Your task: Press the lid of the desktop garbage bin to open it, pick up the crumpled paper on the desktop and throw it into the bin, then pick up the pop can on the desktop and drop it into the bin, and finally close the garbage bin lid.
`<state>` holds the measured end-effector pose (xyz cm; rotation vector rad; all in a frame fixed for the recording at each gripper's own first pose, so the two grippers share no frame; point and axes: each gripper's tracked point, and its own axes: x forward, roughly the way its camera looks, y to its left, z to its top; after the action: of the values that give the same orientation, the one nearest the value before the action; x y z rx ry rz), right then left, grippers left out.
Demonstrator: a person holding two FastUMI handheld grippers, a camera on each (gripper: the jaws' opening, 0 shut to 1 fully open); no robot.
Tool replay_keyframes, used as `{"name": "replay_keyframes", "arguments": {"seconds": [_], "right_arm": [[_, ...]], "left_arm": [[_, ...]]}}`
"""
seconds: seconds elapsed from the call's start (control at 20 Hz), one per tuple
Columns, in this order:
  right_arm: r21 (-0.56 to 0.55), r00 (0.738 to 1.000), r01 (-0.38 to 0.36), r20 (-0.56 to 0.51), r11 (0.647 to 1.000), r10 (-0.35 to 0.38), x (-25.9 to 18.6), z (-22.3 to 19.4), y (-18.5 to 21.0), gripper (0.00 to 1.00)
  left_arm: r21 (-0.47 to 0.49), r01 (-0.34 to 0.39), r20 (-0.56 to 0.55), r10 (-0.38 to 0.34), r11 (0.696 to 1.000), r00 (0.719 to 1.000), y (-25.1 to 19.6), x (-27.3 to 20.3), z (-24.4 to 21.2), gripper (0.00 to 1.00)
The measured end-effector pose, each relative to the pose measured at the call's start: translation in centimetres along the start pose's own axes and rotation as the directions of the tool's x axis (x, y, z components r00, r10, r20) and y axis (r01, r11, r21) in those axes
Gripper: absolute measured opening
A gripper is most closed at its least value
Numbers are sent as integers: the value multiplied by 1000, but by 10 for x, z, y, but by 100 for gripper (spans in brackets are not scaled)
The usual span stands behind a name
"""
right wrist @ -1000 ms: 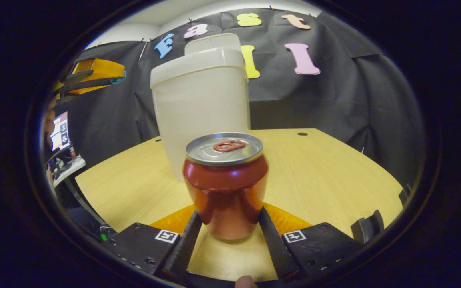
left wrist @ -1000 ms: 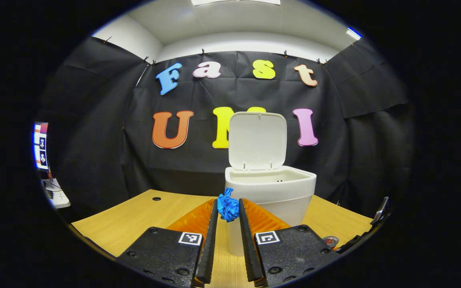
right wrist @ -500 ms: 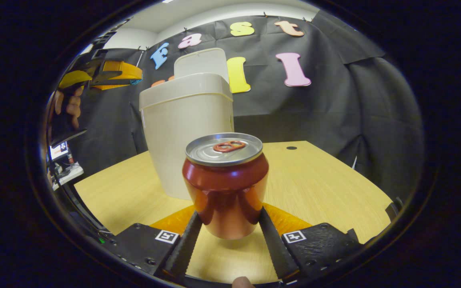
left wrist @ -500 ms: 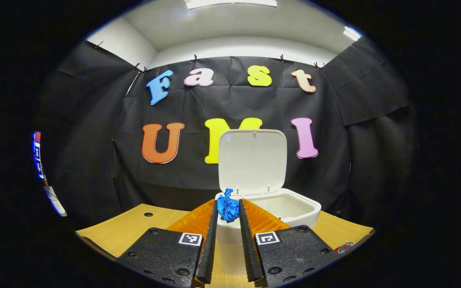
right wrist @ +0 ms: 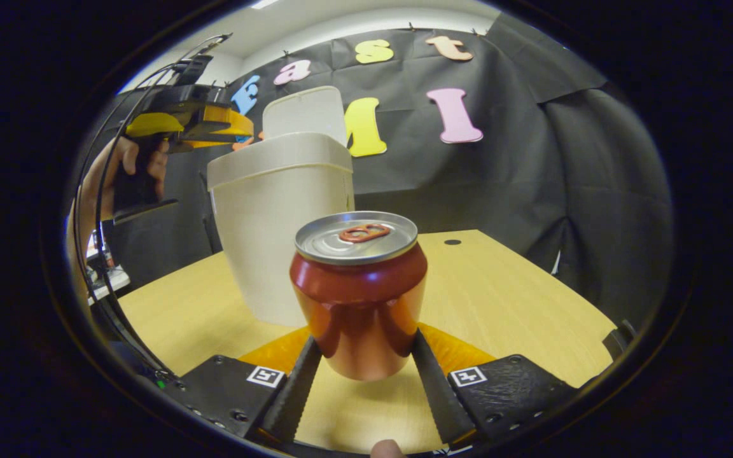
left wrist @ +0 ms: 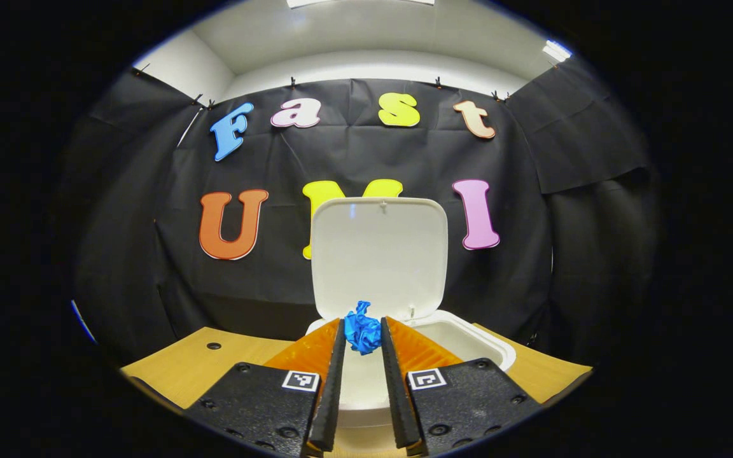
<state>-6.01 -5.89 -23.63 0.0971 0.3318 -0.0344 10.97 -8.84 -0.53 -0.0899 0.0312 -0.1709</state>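
The white bin (left wrist: 468, 340) stands on the wooden table with its lid (left wrist: 379, 254) swung upright. My left gripper (left wrist: 363, 337) is shut on the blue crumpled paper (left wrist: 362, 327), holding it just over the bin's near rim. In the right gripper view my right gripper (right wrist: 363, 356) is shut on the red pop can (right wrist: 359, 296), lifted a little off the table in front of the bin (right wrist: 277, 235). The left gripper (right wrist: 239, 130), held by a hand (right wrist: 121, 168), hovers above the bin's left side there.
The wooden table (right wrist: 506, 299) stretches to the right of the bin and has a small round hole (right wrist: 452, 242) near its back edge. Another hole (left wrist: 214, 346) sits at the left in the left gripper view. Black cloth closes the booth behind.
My left gripper has risen and moved forward with the paper, from before the bin's wall to above its rim. The right gripper has lifted the can slightly and drifted right.
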Motion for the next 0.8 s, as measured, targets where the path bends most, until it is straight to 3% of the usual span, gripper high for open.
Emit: {"name": "replay_keyframes", "arguments": {"seconds": [0.35, 0.4, 0.5, 0.8], "right_arm": [[7, 1000, 9, 6, 1000, -9, 1, 3, -8, 79], [7, 1000, 9, 7, 1000, -9, 0, 4, -8, 79], [7, 1000, 10, 12, 1000, -10, -1, 5, -8, 79], [0, 1000, 22, 14, 1000, -22, -5, 8, -14, 79]], "left_arm": [[3, -11, -54, 12, 1000, 998, -1, 11, -14, 46], [5, -7, -58, 7, 1000, 998, -2, 12, -14, 60], [11, -12, -49, 12, 1000, 999, -1, 10, -10, 99], [5, -2, -25, 3, 1000, 1000, -4, -1, -3, 98]]}}
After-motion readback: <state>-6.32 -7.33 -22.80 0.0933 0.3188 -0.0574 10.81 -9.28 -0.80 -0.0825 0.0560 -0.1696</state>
